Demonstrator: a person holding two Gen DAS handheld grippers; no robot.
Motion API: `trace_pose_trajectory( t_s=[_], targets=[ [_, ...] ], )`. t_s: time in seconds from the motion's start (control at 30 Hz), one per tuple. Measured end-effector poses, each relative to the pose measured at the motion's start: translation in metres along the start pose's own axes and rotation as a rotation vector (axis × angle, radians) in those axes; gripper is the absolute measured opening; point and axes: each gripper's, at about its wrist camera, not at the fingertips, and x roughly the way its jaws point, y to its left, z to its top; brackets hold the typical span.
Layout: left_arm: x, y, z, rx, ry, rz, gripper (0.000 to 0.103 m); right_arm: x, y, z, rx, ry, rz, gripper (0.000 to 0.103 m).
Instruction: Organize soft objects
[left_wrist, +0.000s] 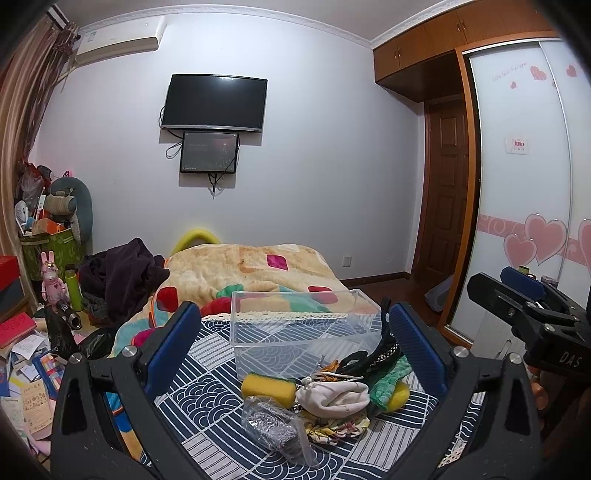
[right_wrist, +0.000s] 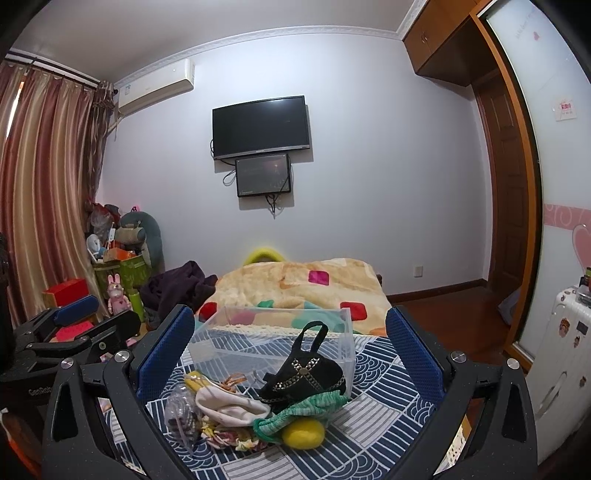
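Clear, glossy plastic in the storage box (left_wrist: 299, 325), smooth-walled and see-through. Woven cloth, matt, printed in navy and white, for the table cover (left_wrist: 207, 402), edged with cream lace. Porous yellow foam in the sponge (left_wrist: 267, 386); crinkly transparent film around the bagged scrubber (left_wrist: 273, 424), glinting metallic grey inside. Soft off-white fabric in the pouch (left_wrist: 332, 397); green knit in the cloth (left_wrist: 388, 380); black fabric with shiny studs on the small bag (right_wrist: 306, 373). Matt black plastic with bright metal screws on the left gripper (left_wrist: 291, 350) and right gripper (right_wrist: 291, 354), blue textured rubbery pads (left_wrist: 417, 347). Fluffy plush on the blanket (left_wrist: 240, 269). Polished brown wood in the door (left_wrist: 443, 206).
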Motion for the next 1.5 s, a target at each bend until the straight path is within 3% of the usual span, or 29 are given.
trace_pose_trajectory(
  t_s=[1.23, 1.5],
  targets=[
    [-0.007, 0.0, 0.0, -0.011, -0.019, -0.005, 0.103, -0.004, 0.003, 0.002, 0.002, -0.013, 0.014, 0.103],
    [0.003, 0.003, -0.004, -0.018, 0.018, 0.002, 0.103, 0.0, 0.0, 0.0, 0.018, 0.007, 0.002, 0.103]
  ],
)
